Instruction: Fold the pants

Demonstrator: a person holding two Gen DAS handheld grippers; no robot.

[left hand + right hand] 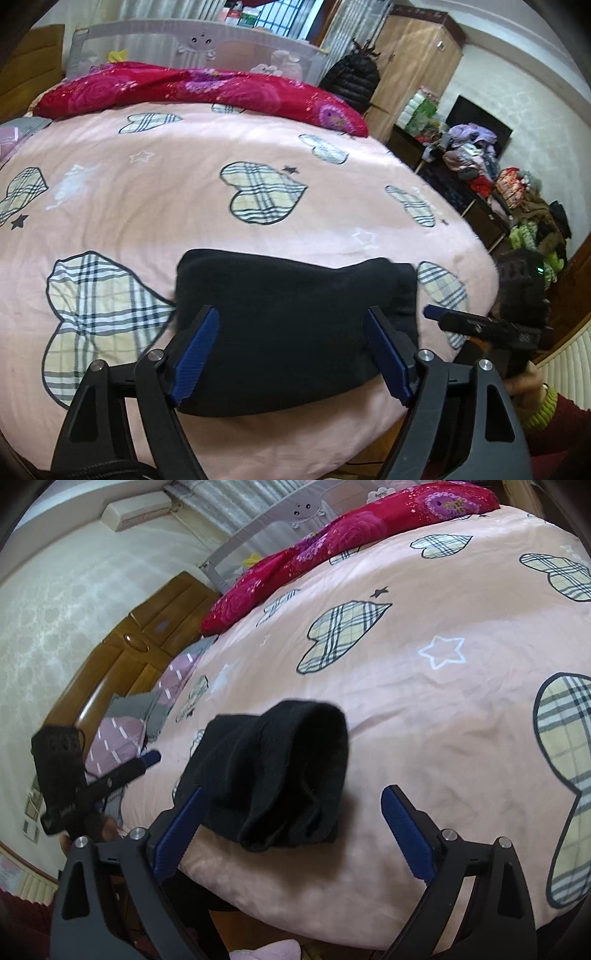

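Pink bed cover (258,155) holds the black pants (291,325), folded small near its edge. Left tool (291,354) and right tool (291,834) hang open, empty. Pressing the bundle flat would tidy it.

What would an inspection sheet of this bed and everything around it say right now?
Surface: pink duvet with plaid hearts, lightly wrinkled.
Job's things: black pants folded into a compact bundle near the bed's edge.
Clutter: red floral quilt bunched at the far side; clothes pile on a dark cabinet.
Grippers: left gripper open, over the pants; right gripper open, beside them.
Cables: nothing seen.
Surroundings: wooden wardrobe, bed rail, wooden headboard.
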